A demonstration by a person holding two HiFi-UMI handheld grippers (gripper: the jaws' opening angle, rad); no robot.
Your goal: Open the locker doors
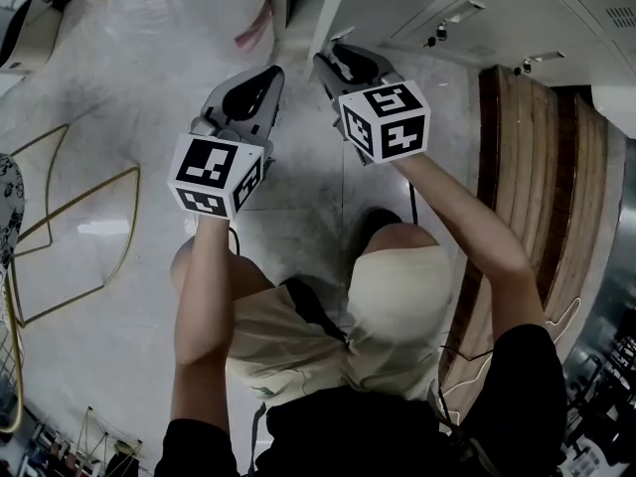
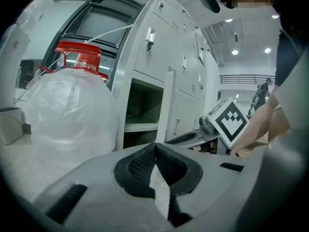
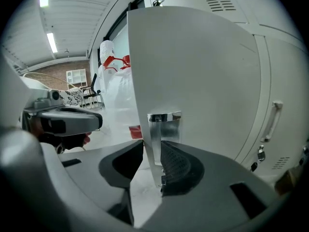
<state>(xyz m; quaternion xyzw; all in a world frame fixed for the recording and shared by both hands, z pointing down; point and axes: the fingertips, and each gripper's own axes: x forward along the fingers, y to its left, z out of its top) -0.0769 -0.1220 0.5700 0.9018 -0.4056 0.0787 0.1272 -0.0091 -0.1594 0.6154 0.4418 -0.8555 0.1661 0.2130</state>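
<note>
A bank of grey lockers [image 1: 477, 8] stands ahead of me. One lower door [image 3: 193, 71] is swung out, and behind it the compartment [image 2: 142, 110] shows a shelf. My right gripper [image 3: 152, 146] straddles the free edge of that door just below its shiny metal pull [image 3: 164, 117]. The ribbed right pad [image 3: 175, 164] lies against the door face, and the jaws are shut on the edge. In the head view the right gripper [image 1: 330, 58] is up against the door. My left gripper [image 1: 266, 79] hovers beside it, left of the lockers. Its jaws [image 2: 155, 148] are shut and hold nothing.
A large plastic-wrapped water jug with a red cap [image 2: 67, 105] stands left of the lockers. A wooden bench [image 1: 537, 167] runs along the right. Gold wire frames [image 1: 60, 227] lie on the pale floor at left. The person's knees are below the grippers.
</note>
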